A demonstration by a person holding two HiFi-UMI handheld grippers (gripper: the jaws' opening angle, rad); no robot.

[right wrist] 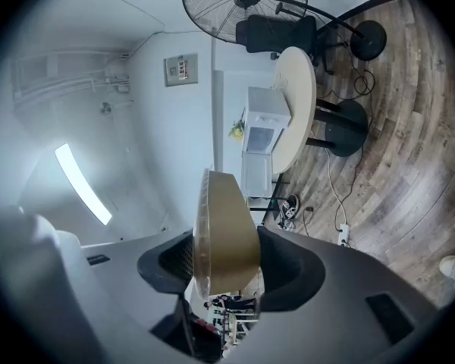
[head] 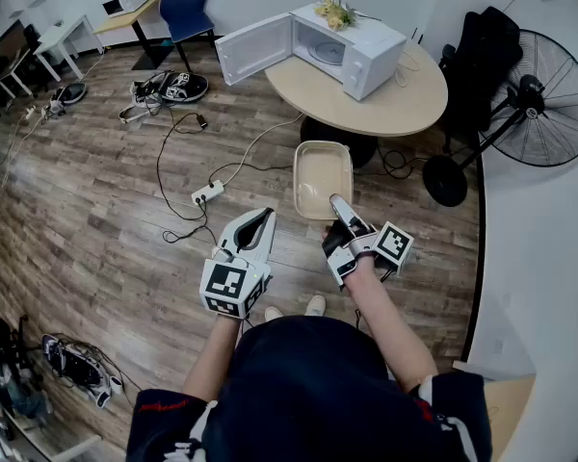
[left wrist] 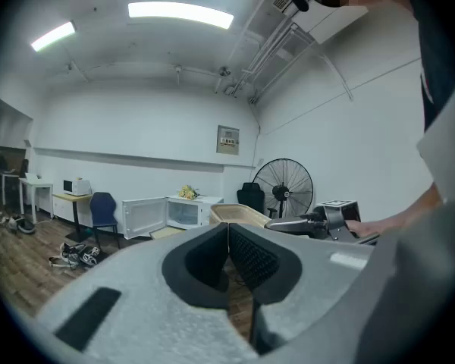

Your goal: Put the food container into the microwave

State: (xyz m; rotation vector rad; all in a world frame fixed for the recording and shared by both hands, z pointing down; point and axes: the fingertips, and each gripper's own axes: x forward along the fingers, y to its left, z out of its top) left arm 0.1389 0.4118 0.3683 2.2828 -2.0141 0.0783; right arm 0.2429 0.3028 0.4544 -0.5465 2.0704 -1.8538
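Observation:
A beige rectangular food container point(head: 322, 175) hangs in the air in front of me, above the wood floor. My right gripper point(head: 339, 207) is shut on its near rim; the right gripper view shows the container point(right wrist: 226, 230) edge-on between the pads. My left gripper point(head: 258, 222) is shut and holds nothing, its pads point(left wrist: 229, 250) touching, to the left of the container point(left wrist: 239, 214). The white microwave point(head: 347, 46) stands on a round table point(head: 405, 99) ahead, its door point(head: 253, 49) swung open to the left. It also shows as the microwave point(left wrist: 171, 212) and the microwave point(right wrist: 262, 135).
A large standing fan point(head: 539, 89) and a black chair point(head: 477, 51) are at the right of the table. A power strip point(head: 208, 193) and cables lie on the floor between me and the table. Shoes point(head: 169, 88), a blue chair point(head: 186, 10) and desks are at far left.

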